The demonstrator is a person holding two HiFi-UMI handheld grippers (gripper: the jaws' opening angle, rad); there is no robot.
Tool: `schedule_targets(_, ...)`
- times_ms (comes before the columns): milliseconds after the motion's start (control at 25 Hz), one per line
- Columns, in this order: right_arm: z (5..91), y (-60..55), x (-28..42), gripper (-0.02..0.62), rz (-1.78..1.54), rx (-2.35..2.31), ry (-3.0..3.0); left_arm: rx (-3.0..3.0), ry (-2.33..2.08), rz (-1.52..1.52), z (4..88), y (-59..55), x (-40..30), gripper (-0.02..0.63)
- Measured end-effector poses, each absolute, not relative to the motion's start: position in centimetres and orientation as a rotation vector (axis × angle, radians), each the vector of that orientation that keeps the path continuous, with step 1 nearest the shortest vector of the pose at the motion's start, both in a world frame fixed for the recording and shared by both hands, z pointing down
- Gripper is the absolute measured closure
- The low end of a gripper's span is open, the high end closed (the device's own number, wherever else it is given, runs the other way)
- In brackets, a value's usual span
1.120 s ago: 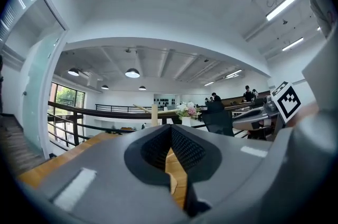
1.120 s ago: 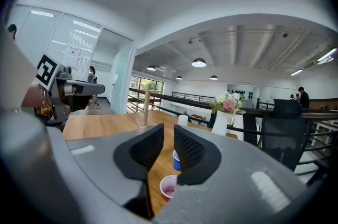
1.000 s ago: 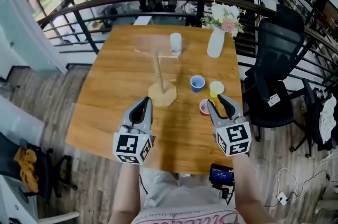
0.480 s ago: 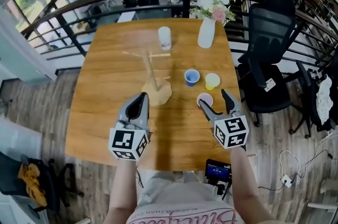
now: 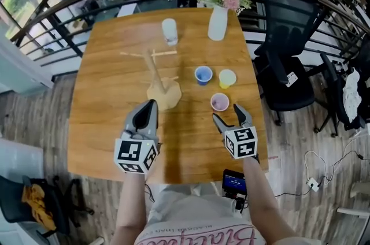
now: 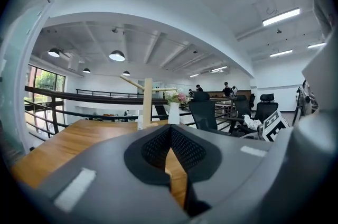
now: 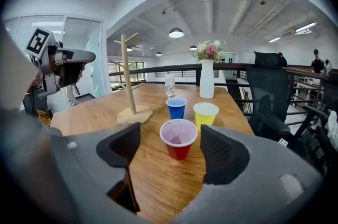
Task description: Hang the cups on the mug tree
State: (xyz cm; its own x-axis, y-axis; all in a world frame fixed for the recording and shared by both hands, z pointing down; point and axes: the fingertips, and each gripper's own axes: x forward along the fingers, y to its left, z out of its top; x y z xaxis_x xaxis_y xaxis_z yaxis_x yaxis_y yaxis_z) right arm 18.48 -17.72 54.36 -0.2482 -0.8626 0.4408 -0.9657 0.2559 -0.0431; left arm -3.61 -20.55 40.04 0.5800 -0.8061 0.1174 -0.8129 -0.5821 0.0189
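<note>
The wooden mug tree (image 5: 156, 77) stands bare at mid-table; it also shows as the mug tree (image 7: 125, 75) at the left of the right gripper view. Right of it stand a blue cup (image 5: 203, 74), a yellow cup (image 5: 227, 78) and a red cup (image 5: 219, 102), all upright. My right gripper (image 5: 226, 114) sits just short of the red cup (image 7: 178, 139), and its jaws are closing, wide apart, with no pad touching the cup. My left gripper (image 5: 149, 108) is shut and empty near the tree's base, the mug tree (image 6: 147, 101) straight ahead.
A clear glass (image 5: 169, 31) and a white vase of flowers (image 5: 218, 21) stand at the table's far edge. A black office chair (image 5: 287, 30) is beyond the right edge of the table (image 5: 104, 117), and a railing runs behind.
Both grippers have drawn back toward the near edge. The right gripper's jaws spread from narrow to wide, and the red cup now stands ahead of them instead of beside them.
</note>
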Motion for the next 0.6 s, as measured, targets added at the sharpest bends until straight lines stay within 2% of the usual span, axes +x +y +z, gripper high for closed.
schedule_targets(600, 62.1, -20.4, 19.1, 0.258, 0.573, 1.73, -2.045, 2.728, -1.399, 0.239, 41.4, -20.9, -4.9, 0.595)
